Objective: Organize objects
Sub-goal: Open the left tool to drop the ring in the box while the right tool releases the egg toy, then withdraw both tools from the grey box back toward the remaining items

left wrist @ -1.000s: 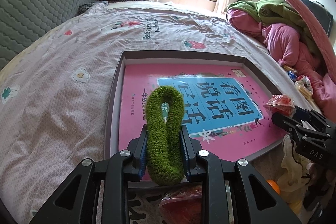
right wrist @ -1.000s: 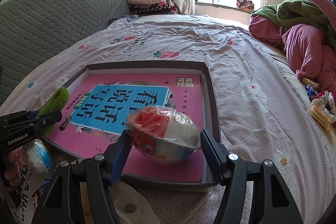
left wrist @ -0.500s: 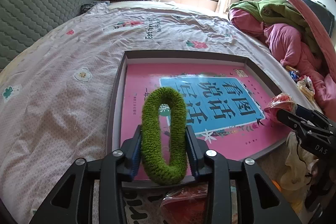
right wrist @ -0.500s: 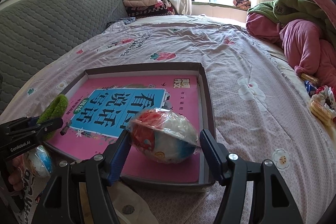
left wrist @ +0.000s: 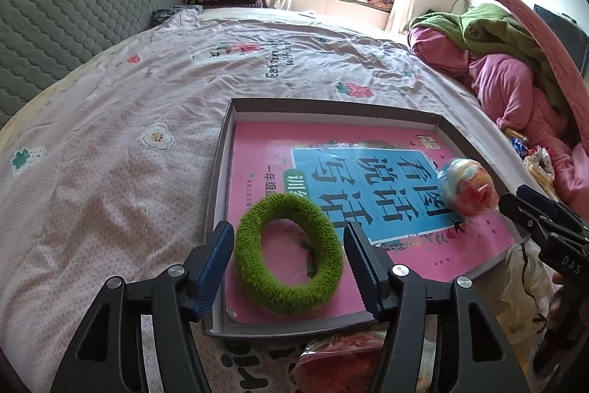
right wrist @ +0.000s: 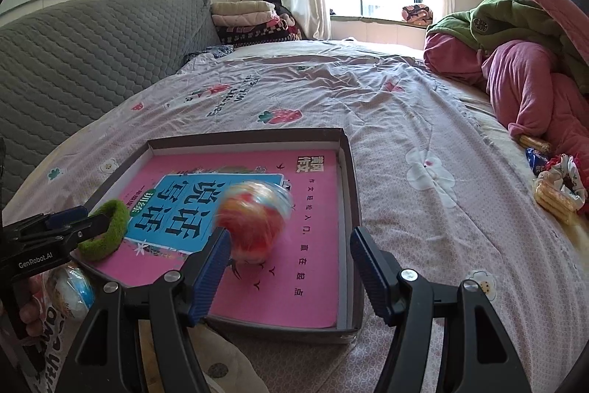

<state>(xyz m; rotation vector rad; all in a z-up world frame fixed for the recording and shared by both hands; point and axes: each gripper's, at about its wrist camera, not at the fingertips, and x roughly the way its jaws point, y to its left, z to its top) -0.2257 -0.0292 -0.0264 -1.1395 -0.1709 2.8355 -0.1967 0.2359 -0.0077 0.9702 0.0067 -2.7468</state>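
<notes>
Both jaws spread over a shallow box point(left wrist: 221, 172) at the near edge of the bed point(left wrist: 110, 190).

Left gripper point(left wrist: 289, 260): jaws opening, pads clear of the green fuzzy ring point(left wrist: 289, 251), lying flat between them on the pink book point(left wrist: 331, 142) near the box's near-left corner. Right gripper point(right wrist: 291, 267): jaws wide, gripping nothing; blurred plastic-wrapped ball point(right wrist: 254, 221) on the book, just beside the left pad, toward the box's near-right part.
</notes>
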